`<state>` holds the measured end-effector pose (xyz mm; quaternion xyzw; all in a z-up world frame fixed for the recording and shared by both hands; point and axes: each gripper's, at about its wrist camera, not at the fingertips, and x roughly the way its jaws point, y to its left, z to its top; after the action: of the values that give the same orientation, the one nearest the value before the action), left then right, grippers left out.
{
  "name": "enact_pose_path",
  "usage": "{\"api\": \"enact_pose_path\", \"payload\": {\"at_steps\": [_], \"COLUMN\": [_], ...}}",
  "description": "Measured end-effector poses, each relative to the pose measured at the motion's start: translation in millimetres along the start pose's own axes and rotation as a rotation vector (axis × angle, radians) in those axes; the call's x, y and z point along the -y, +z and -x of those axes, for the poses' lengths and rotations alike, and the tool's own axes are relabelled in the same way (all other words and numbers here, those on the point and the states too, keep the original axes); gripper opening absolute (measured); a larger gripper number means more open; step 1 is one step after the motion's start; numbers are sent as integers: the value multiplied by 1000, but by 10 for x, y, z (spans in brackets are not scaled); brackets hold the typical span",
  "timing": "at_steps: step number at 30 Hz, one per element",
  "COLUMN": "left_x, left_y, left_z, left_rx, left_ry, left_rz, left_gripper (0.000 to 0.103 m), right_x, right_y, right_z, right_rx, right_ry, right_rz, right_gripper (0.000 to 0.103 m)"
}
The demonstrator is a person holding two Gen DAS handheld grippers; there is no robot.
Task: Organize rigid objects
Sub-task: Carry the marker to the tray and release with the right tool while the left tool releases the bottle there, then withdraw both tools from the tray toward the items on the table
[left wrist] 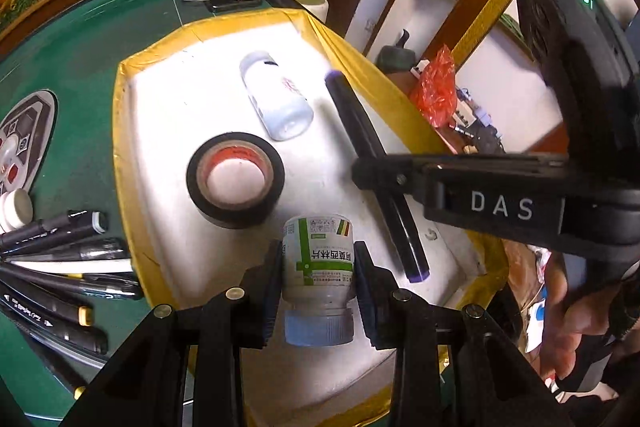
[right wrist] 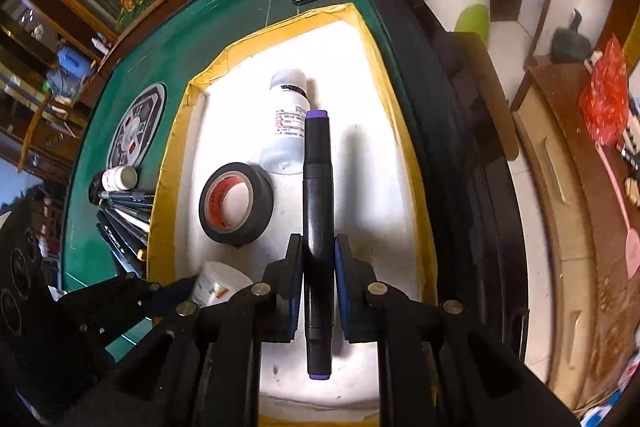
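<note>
Left hand-held gripper (left wrist: 318, 279) clamped on pill bottle (left wrist: 318, 263), cap toward camera, above white tray (left wrist: 160, 99); right hand-held gripper (right wrist: 318, 279) clenched on black marker (right wrist: 318, 227) over same tray; tape roll (left wrist: 235, 179), second bottle (left wrist: 276, 95) lying in tray; pens (left wrist: 60, 267) on green table (left wrist: 80, 67) beside tray.

— What is in the white tray (right wrist: 360, 155) with yellow edges?
— A black tape roll (right wrist: 236, 205) lies flat. A clear bottle (right wrist: 286, 127) lies on its side near it.
— And up in the air?
— A small white pill bottle (left wrist: 318, 267) with a blue cap, and a black marker (right wrist: 318, 227) with purple ends.
— Outside?
— More black pens (left wrist: 60, 267) on the green tabletop (left wrist: 80, 67).
</note>
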<state>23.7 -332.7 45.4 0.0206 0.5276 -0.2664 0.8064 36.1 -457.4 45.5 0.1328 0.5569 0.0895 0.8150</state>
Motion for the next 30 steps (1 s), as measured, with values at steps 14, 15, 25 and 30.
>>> {"api": "enact_pose_path", "payload": {"at_steps": [14, 15, 25, 30], "left_x": [67, 52, -298, -599], "left_y": [-17, -8, -62, -156], "left_z": [91, 121, 569, 781], "left_rx": [33, 37, 114, 145], "left_ry": [-10, -11, 4, 26], "left_rz": [-18, -18, 42, 90], "left_gripper": [57, 57, 57, 59], "right_x": [-18, -16, -265, -574], "right_y": [1, 3, -28, -47], "right_z": [37, 68, 352, 370], "right_rx": [17, 25, 100, 99], "right_ry": [-34, -31, 48, 86], "right_rz": [24, 19, 6, 41], "right_gripper": [27, 29, 29, 29]}}
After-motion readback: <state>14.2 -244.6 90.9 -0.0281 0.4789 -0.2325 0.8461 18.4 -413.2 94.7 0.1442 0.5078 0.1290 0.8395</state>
